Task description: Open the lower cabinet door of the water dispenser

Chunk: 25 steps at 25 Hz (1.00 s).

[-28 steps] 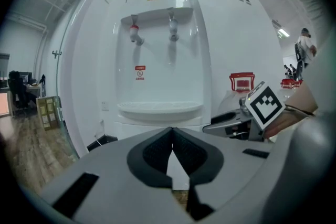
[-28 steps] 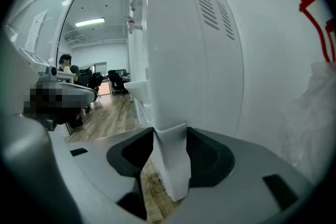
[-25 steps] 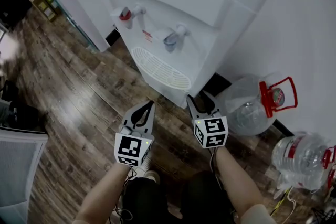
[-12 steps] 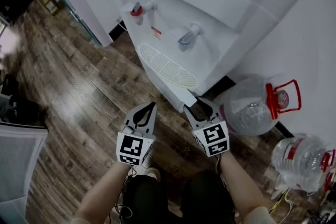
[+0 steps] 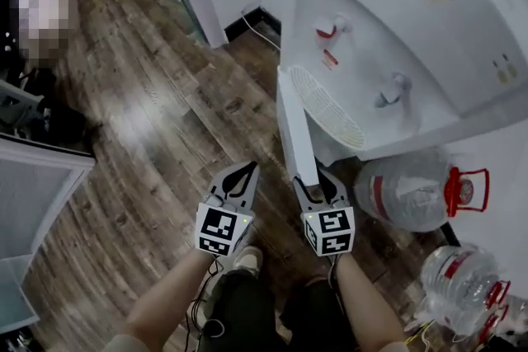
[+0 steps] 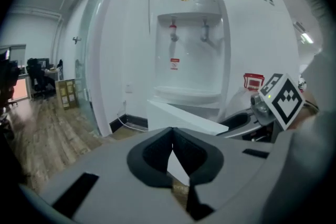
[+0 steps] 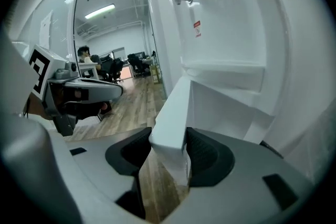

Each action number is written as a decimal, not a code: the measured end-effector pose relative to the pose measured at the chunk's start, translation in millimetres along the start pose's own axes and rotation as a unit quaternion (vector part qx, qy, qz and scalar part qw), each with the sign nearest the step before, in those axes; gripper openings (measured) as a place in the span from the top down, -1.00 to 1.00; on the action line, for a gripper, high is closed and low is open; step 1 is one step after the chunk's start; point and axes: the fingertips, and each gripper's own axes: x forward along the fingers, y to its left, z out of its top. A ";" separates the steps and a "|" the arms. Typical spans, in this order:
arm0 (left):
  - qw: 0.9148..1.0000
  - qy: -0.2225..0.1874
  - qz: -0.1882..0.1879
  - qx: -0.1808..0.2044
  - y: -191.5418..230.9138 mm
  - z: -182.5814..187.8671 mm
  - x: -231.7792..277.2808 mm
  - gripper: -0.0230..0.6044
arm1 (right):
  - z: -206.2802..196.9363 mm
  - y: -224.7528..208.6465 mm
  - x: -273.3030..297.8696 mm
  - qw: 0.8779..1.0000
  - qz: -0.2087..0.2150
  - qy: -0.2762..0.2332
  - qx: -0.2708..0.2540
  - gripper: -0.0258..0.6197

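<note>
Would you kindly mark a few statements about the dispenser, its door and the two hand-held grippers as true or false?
1. The lower cabinet door stands swung out from the water dispenser. True.
2. The left hand-held gripper grips the door. False: its jaws are together on nothing, beside the door.
3. The door's edge sits between the right hand-held gripper's jaws. True. Those jaws have just been opening slightly, and both pads appear to touch the edge.
4. Both taps are red. False: there is a red tap and a grey tap.
</note>
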 end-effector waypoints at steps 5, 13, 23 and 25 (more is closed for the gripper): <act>0.999 0.025 0.024 0.000 37.1 -0.5 -40.7 0.91 | 1.7 36.8 15.4 0.997 0.030 0.061 0.037 0.22; 0.996 0.064 0.057 -0.019 87.3 -17.4 -89.4 0.91 | 12.3 84.3 46.2 0.988 0.063 0.125 0.068 0.15; 0.990 0.074 0.102 -0.060 135.9 -43.6 -121.9 0.91 | 32.7 138.8 92.1 0.981 0.106 0.151 0.063 0.14; 0.989 0.069 0.111 -0.067 147.8 -47.4 -124.2 0.91 | 37.7 147.1 101.9 0.980 0.113 0.151 0.061 0.14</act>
